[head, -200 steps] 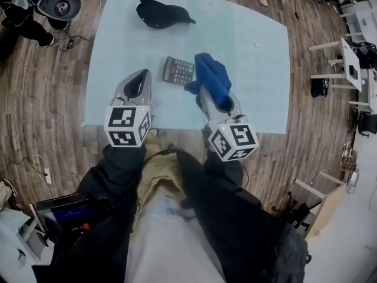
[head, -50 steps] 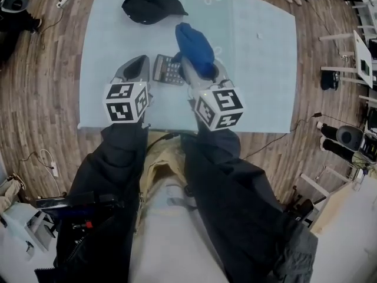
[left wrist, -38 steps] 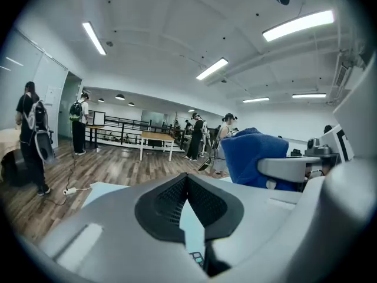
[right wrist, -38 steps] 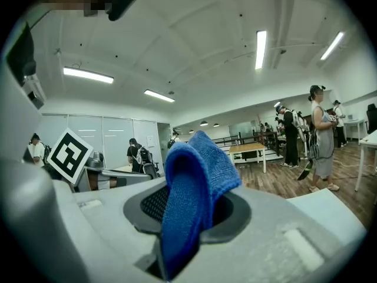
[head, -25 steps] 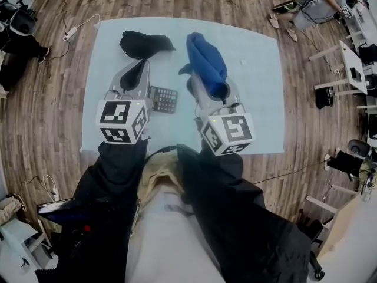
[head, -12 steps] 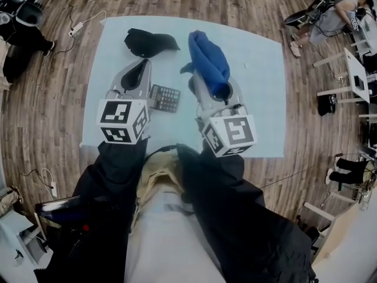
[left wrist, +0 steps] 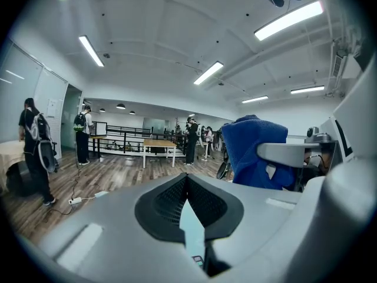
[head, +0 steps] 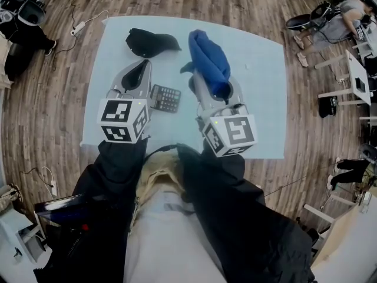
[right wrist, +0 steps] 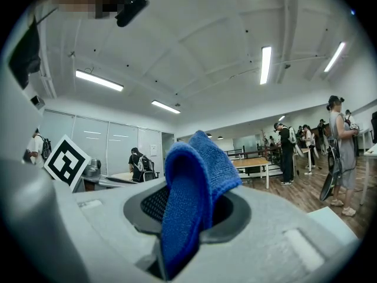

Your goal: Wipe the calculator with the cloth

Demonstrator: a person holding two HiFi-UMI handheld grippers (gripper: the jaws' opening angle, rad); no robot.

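Right gripper (right wrist: 187,210) pinches the folded blue terry cloth (head: 207,61), which hides its tips. Left gripper (head: 142,65), closed and empty, covers the dark grey calculator (head: 166,98)'s left edge.

Wood floor (head: 53,99), pale blue table (head: 259,99), ceiling striplights (left wrist: 288,19)

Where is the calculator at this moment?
In the head view, the calculator lies on the table just right of the left gripper, left of the right gripper holding the cloth, black cap beyond it.
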